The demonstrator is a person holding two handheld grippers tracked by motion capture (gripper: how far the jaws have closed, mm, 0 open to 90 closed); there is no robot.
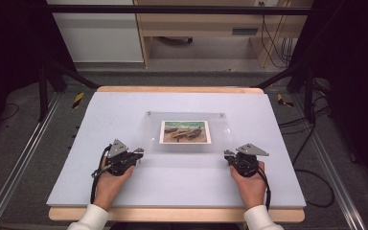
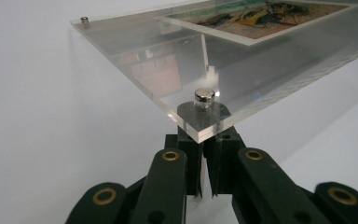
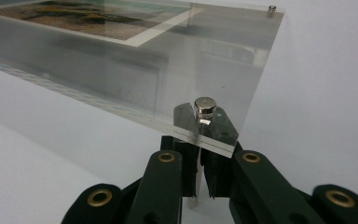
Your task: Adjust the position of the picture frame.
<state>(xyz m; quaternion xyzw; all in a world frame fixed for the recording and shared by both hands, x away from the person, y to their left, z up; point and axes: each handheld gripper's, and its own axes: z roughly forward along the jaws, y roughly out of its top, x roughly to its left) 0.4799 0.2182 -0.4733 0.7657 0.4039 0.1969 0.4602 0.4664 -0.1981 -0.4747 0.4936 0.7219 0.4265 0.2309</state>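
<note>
Clear acrylic photo frame (image 1: 189, 132) lying flat at centre of high view on white table mat (image 1: 124, 115), printed picture (image 1: 185, 132) sandwiched mid-panel. Small metal studs at corners: near-corner stud (image 2: 204, 98) centre of left gripper view, far stud (image 2: 84, 19) upper left there; near-corner stud (image 3: 205, 108) centre of right gripper view, far one (image 3: 272, 8) upper right.

Handling, judged: rigid, thick slab for its size, prob. moderately heavy; polished faces slippery; edges and corners chip-prone, faces scratch easily. Two sheets likely held by studs only, so twisting could shift them. Best hold: near corners, by the edge beside each stud, both sides lifted together and kept level. Avoid picture area.

Left gripper (image 1: 136, 154) at lower left of panel in high view, held by left hand (image 1: 109, 181). In left gripper view jaws nearly together, narrow slit between, tips directly under/against near corner. Gripping the corner or just pressed against its edge: cannot tell; contact hidden beneath acrylic.

Right gripper (image 1: 228, 155) at lower right of panel, held by right hand (image 1: 250, 184). Same picture in right gripper view: jaws almost shut, thin gap, tips tucked under corner below stud. Clamped on panel or not: cannot tell.

Panel appears raised slightly at near edge in gripper views, but not certain.
</note>
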